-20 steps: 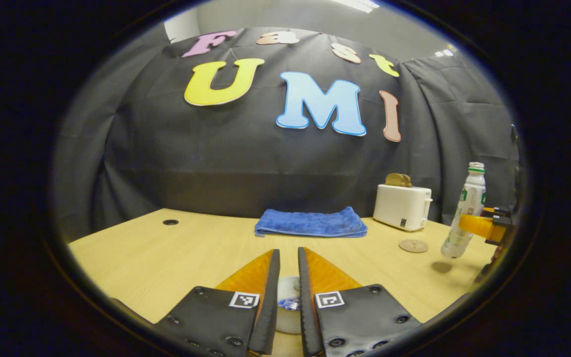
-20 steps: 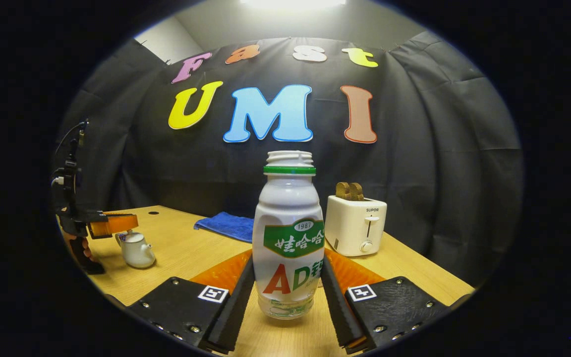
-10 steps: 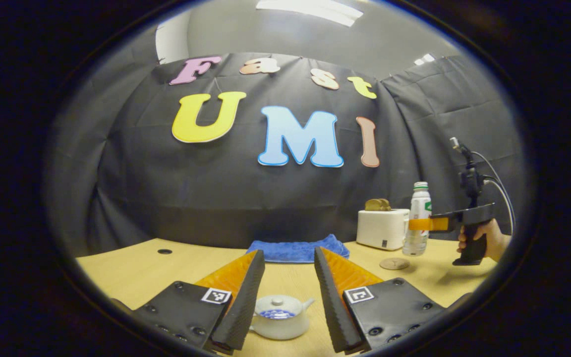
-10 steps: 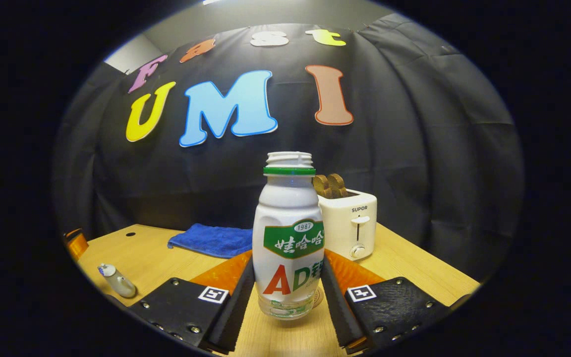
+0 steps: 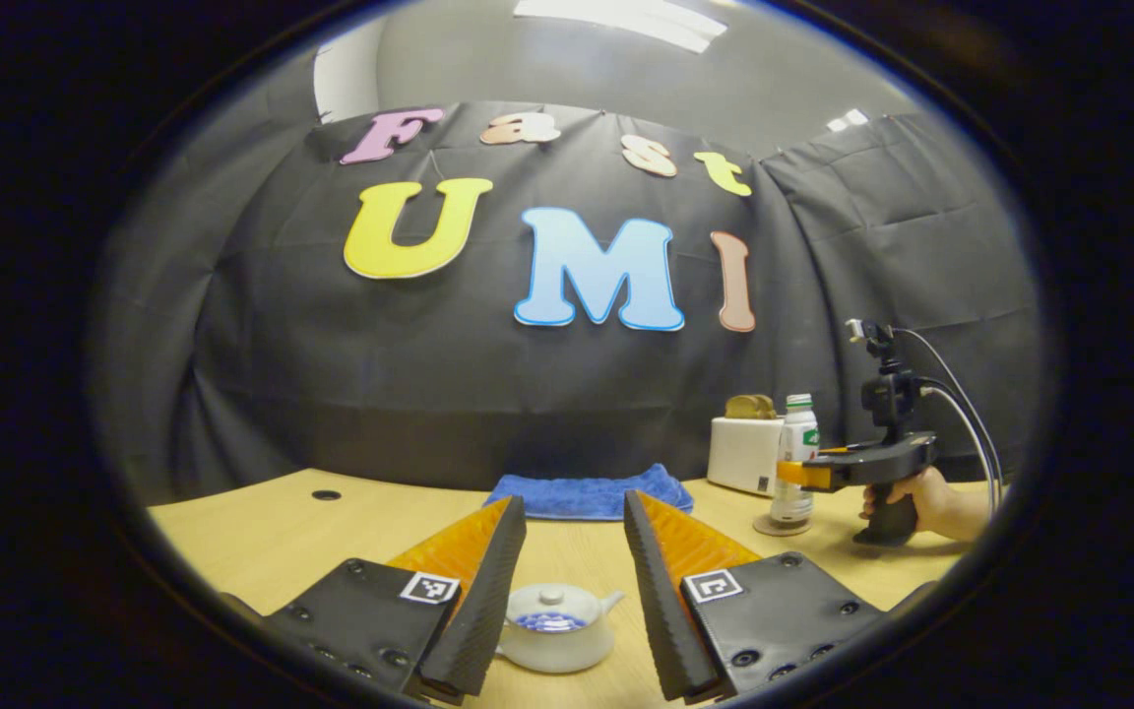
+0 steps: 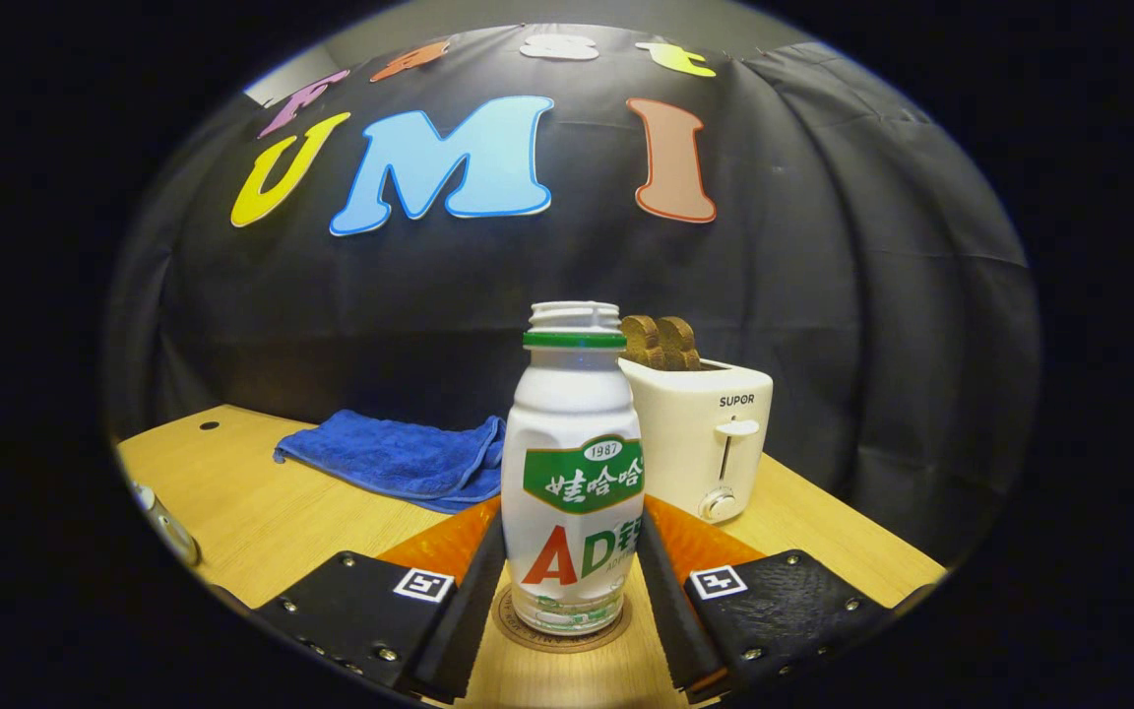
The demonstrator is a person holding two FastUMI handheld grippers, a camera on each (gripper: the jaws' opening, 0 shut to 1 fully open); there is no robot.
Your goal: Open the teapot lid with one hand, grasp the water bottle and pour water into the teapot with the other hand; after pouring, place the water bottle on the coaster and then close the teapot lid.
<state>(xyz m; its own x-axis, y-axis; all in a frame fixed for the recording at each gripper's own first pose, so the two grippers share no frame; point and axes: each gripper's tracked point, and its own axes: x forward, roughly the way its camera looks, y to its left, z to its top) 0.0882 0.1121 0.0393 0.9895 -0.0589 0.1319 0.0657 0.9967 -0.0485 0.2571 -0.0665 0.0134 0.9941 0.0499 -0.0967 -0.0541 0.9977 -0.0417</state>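
Water bottle (image 6: 572,473): now lowered onto coaster (image 6: 513,622), right gripper (image 6: 567,591) still clenched on it; left gripper (image 5: 572,591) released, teapot (image 5: 555,640) lidded between fingers – closing done

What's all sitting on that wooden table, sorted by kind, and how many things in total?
Teapot: 1
Water bottle: 1
Coaster: 1
Blue towel: 1
Toaster: 1
Total: 5
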